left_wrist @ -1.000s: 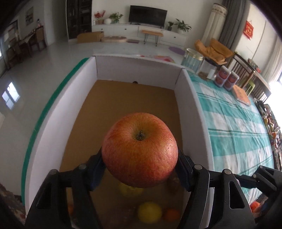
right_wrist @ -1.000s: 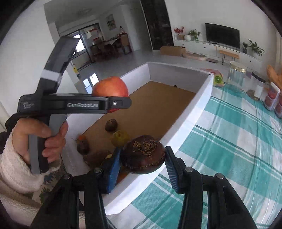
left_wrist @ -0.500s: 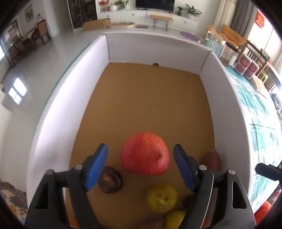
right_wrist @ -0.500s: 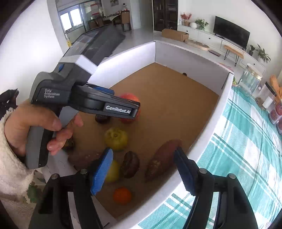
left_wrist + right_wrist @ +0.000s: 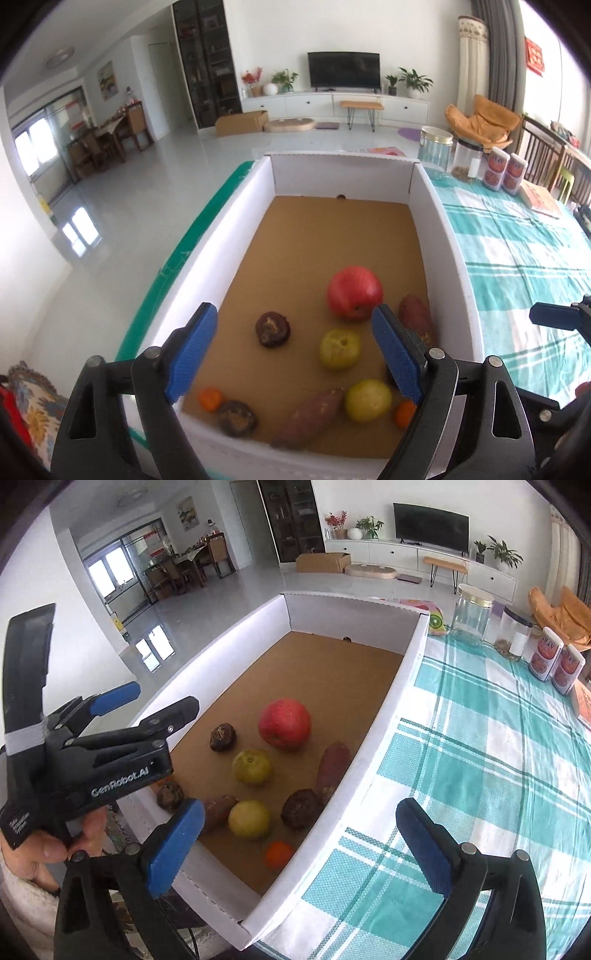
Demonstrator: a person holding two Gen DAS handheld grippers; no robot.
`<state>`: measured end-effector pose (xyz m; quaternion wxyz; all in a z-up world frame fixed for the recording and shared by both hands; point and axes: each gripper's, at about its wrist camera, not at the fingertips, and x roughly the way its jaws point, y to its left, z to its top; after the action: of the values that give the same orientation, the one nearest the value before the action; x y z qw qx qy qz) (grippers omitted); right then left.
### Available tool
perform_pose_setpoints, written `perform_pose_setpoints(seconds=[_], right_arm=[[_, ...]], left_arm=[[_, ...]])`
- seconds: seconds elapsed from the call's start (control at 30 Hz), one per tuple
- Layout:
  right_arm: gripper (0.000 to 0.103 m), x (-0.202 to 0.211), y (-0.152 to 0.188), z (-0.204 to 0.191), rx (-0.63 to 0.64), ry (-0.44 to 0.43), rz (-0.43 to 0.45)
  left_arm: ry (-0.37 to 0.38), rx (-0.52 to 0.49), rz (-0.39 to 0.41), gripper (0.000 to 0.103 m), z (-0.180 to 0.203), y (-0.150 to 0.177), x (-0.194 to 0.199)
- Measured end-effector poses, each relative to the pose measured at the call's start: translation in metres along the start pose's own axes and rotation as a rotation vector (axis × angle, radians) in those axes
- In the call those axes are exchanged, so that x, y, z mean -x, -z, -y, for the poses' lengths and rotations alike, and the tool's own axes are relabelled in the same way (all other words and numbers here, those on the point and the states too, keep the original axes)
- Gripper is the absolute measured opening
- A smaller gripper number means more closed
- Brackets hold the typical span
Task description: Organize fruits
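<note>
Fruits (image 5: 354, 293) loose inside box (image 5: 343, 173)

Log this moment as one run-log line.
left tongs: opening, empty | right tongs: opening, empty | red apple: in box

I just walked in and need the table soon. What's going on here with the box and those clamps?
A person is sorting fruit into a white cardboard box on the checked tablecloth, with handheld tongs in each hand. Both the left tongs and right tongs are opening with nothing between them. The red apple and a dark mangosteen lie on the box floor among yellow-green fruits, sweet potatoes and small oranges.
</note>
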<state>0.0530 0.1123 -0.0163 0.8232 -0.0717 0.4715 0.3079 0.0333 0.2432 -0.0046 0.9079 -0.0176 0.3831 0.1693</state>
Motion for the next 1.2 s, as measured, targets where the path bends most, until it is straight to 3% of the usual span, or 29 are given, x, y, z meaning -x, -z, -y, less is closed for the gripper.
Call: perform_pose_setpoints(seconds=[0.1,0.3,0.77,1.0,1.2], right_arm=[[0.103,-0.003,0.005,-0.005,-0.027,0.008,-0.01],[0.103,-0.001,0.01,-0.008,-0.072,0.025,-0.02],[0.103,0.006,0.006,-0.027,-0.086,0.054,-0.031],[0.103,0.006,0.0,-0.034,-0.078,0.059,-0.032],[0.103,0.007,-0.002,-0.039,-0.071,0.061,-0.048]], left_arm=[[-0.1,0.04,0.026,0.087,-0.006,0.011,0.019],[-0.16,0.034,-0.007,0.087,-0.016,0.018,0.017],[-0.1,0.055,-0.051,0.087,-0.034,0.029,0.026],[-0.084,0.058,-0.057,0.093,-0.036,0.026,0.025],[-0.065,0.079,-0.108,0.093,-0.043,0.026,0.019]])
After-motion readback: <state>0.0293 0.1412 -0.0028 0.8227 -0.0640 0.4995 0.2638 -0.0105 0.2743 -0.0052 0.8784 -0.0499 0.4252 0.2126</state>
